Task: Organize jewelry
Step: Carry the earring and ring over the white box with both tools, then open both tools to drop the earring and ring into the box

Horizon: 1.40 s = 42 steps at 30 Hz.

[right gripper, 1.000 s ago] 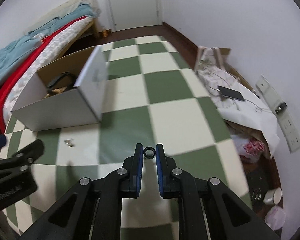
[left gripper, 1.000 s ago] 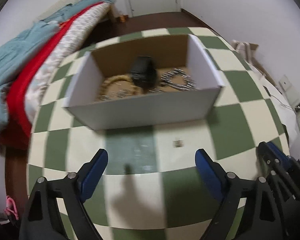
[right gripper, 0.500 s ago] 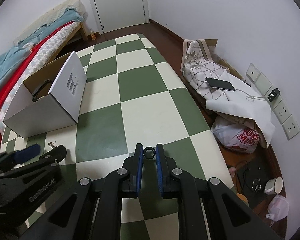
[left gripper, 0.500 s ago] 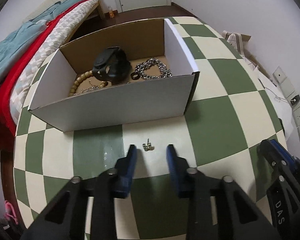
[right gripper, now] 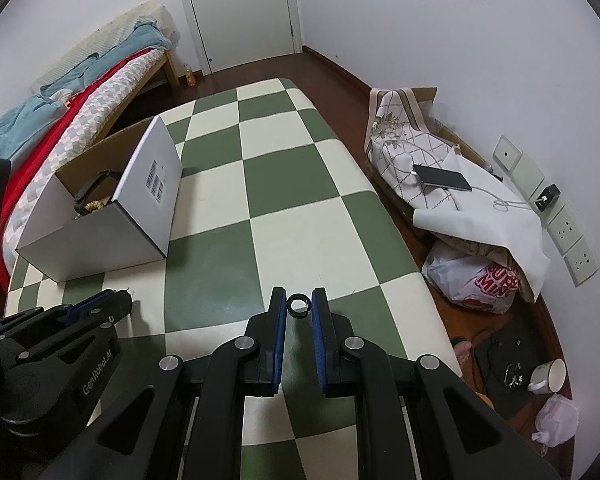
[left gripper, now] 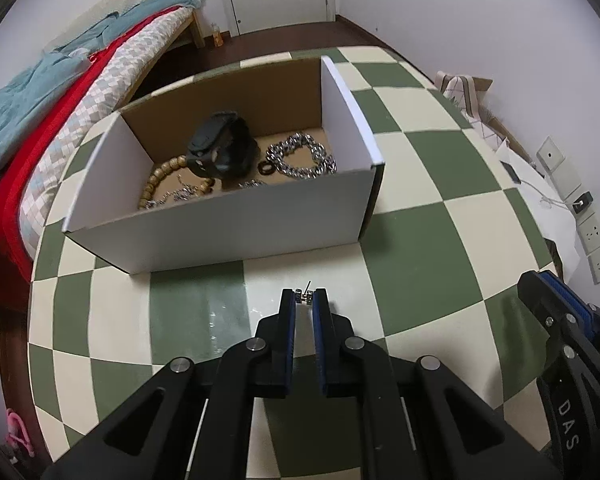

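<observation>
The open white cardboard box (left gripper: 220, 220) stands just beyond the left gripper (left gripper: 304, 298), near the checkered table's (right gripper: 300, 240) left edge; its right half lies bare. That gripper, angled down, has just closed onto small metal earrings (left gripper: 303, 297). The right gripper (right gripper: 299, 306) pinches a black ring (right gripper: 299, 305).

The right gripper (right gripper: 299, 307) pinches a small black ring (right gripper: 299, 305) between its blue pads above the green-and-cream checked table (right gripper: 284, 184). At lower left the left gripper (right gripper: 116, 305) reaches toward the table near the open cardboard box (right gripper: 100, 236).
</observation>
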Motion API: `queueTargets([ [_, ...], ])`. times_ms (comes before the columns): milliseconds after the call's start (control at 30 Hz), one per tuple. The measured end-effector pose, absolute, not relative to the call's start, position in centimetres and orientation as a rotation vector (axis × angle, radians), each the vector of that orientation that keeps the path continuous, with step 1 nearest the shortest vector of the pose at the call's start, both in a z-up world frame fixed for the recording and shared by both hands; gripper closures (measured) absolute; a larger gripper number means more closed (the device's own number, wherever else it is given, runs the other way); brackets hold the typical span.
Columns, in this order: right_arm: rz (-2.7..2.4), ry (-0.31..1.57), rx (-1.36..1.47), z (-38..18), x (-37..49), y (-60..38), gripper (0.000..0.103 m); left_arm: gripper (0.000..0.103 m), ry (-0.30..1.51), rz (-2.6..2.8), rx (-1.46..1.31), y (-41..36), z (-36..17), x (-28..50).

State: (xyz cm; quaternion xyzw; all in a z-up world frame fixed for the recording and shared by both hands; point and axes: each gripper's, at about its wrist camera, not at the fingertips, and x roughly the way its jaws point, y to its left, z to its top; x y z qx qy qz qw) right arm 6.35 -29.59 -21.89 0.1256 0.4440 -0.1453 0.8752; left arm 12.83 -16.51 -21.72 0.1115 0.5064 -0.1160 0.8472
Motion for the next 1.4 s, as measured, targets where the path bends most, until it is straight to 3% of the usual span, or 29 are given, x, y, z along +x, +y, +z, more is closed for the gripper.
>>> queueTargets([
  [400,-0.241,0.865,0.275,-18.5,6.5,-27.7,0.090,0.097,0.964,-0.244,0.163,-12.1,-15.3,12.1],
  [667,-0.126,0.795,0.277,-13.8,10.1,-24.5,0.090,0.097,0.960,-0.198,0.069,-6.9,-10.9,17.4],
  [900,-0.035,0.840,0.299,-12.8,16.3,-22.8,0.090,0.097,1.071,-0.209,0.051,-5.5,-11.8,24.1],
  [1267,0.015,1.078,0.309,-15.9,25.0,-23.0,0.089,0.092,1.170,-0.193,0.070,-5.8,-13.8,28.0],
  [1333,0.013,1.095,0.327,-16.0,25.3,-23.3,0.089,0.086,1.169,-0.180,0.076,-5.6,-13.8,28.2],
  [1400,0.004,1.091,0.333,-15.8,25.3,-23.6,0.079,0.058,1.154,-0.167,0.072,-5.3,-13.5,28.0],
])
